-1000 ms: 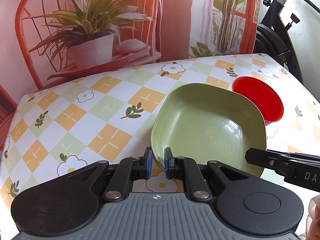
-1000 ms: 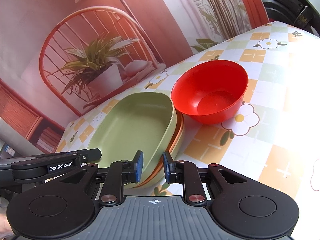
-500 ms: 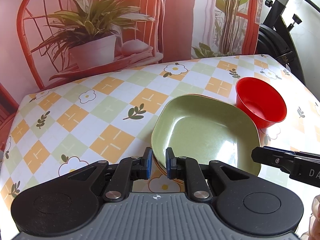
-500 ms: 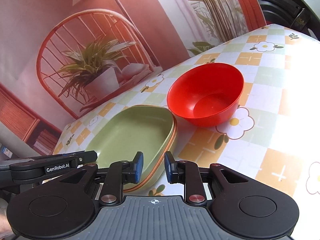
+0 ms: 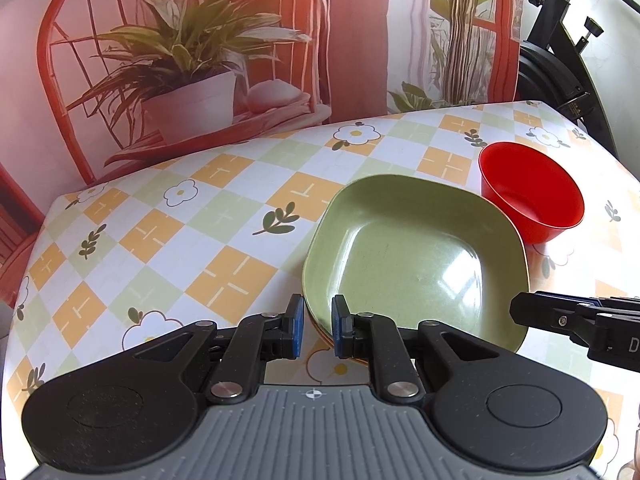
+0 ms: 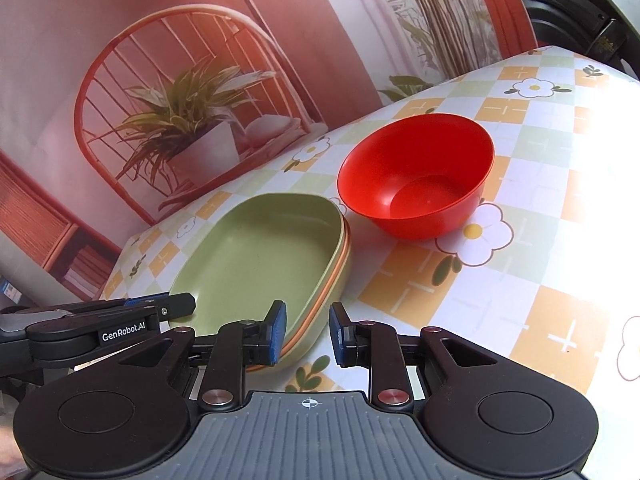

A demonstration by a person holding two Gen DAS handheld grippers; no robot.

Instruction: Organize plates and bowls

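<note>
- The left gripper [image 5: 316, 330] has a grey ribbed body with a small white crosshair mark at its front edge.
- Two black round housings flank that body, each with a raised disc on top.
- Black link arms run forward from silver pivot screws to the fingers [image 5: 297, 328], which carry blue ribbed pads.
- The right gripper [image 6: 306, 334] is built the same: grey ribbed centre, crosshair mark, black housings, silver screws, blue pads.
- Seen from the right wrist, the left gripper's black side bears white "GenRobot.AI" lettering and one small screw.
</note>
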